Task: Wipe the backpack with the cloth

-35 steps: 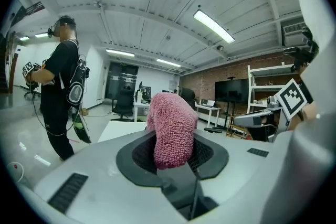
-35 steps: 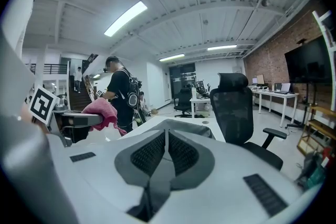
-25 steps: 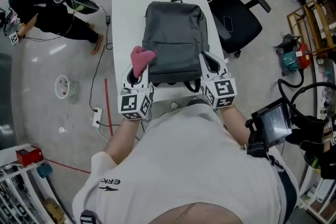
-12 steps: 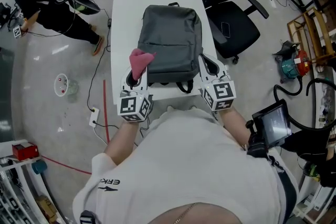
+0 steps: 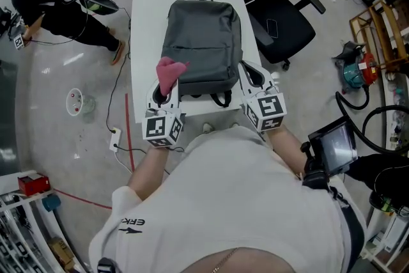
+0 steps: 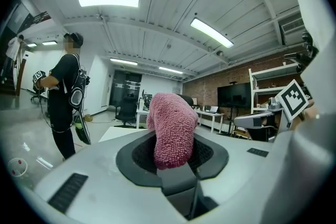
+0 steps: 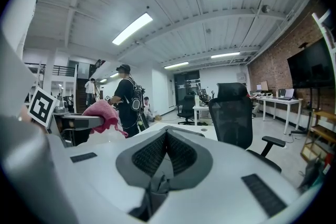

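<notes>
Head view: left gripper (image 5: 167, 90) and right gripper (image 5: 254, 77) held side by side at frame centre, jaws pointing up-frame. Left clamps the pink terry cloth (image 5: 169, 72), bunched and nubbly. Right jaws pressed together, empty. Grey fabric backpack (image 5: 201, 41), rectangular, lies flat on the white table (image 5: 144, 9), upper centre.

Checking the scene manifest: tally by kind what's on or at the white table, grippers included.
backpack: 1, grey
cloth: 1, pink, clamped in the left gripper
grippers: 2, left gripper plus right gripper, which is shut and empty
table: 1, white
Total: 5
</notes>
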`<state>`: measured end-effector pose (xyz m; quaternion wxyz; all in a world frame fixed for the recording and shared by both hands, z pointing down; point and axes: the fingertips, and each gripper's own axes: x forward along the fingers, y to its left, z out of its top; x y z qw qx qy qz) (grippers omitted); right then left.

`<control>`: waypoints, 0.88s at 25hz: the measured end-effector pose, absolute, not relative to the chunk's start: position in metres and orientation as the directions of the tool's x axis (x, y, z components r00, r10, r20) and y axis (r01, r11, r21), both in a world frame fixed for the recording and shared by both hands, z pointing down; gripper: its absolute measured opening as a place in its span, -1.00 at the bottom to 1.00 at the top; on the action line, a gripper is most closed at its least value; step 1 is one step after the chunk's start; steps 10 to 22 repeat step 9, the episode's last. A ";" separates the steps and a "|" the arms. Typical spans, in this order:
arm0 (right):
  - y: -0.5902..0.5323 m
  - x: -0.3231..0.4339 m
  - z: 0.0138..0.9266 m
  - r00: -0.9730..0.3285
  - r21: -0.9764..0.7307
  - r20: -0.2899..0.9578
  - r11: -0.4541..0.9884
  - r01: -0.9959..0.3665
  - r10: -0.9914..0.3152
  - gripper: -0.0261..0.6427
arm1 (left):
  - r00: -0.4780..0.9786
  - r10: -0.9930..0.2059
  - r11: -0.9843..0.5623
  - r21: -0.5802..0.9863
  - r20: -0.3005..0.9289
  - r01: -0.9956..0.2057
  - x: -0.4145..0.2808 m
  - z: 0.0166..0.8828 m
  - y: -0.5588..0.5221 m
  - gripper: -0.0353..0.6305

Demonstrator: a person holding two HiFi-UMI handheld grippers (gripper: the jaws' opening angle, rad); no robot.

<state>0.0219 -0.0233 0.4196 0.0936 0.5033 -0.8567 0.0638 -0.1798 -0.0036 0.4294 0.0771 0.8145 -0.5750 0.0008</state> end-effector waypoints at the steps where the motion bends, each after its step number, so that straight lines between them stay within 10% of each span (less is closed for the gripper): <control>1: -0.023 0.022 0.420 -0.477 -0.014 0.225 0.486 -0.874 -0.850 -0.91 | 0.339 -0.937 -0.327 0.125 0.089 -0.937 -0.179 0.430 -0.003 -0.59; 22: -0.029 0.021 0.420 -0.499 -0.008 0.220 0.510 -0.860 -0.838 -0.91 | 0.326 -0.942 -0.315 0.119 0.080 -0.942 -0.175 0.428 -0.007 -0.59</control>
